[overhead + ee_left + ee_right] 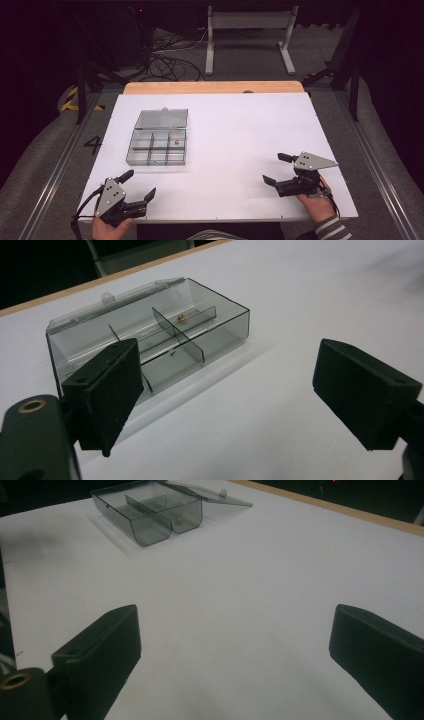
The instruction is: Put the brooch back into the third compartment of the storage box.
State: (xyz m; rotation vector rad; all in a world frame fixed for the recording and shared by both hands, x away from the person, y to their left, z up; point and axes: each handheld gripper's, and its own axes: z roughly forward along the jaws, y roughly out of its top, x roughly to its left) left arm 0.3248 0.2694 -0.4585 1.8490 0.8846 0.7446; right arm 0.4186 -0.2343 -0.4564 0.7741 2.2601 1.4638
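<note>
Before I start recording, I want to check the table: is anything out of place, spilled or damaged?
Nothing stands out. The clear compartment box sits flat on the white table with its lid laid open behind it, and one small brownish item lies in one compartment. Left gripper and right gripper are open and hold nothing.

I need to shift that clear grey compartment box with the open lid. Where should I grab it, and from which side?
Judging by its pose, take the clear grey plastic compartment box by its near front wall, from the person's side with the left gripper, one jaw outside and one in a near compartment. The open lid lies flat behind it, and the small orange piece sits in a far right compartment, clear of that wall.
</note>
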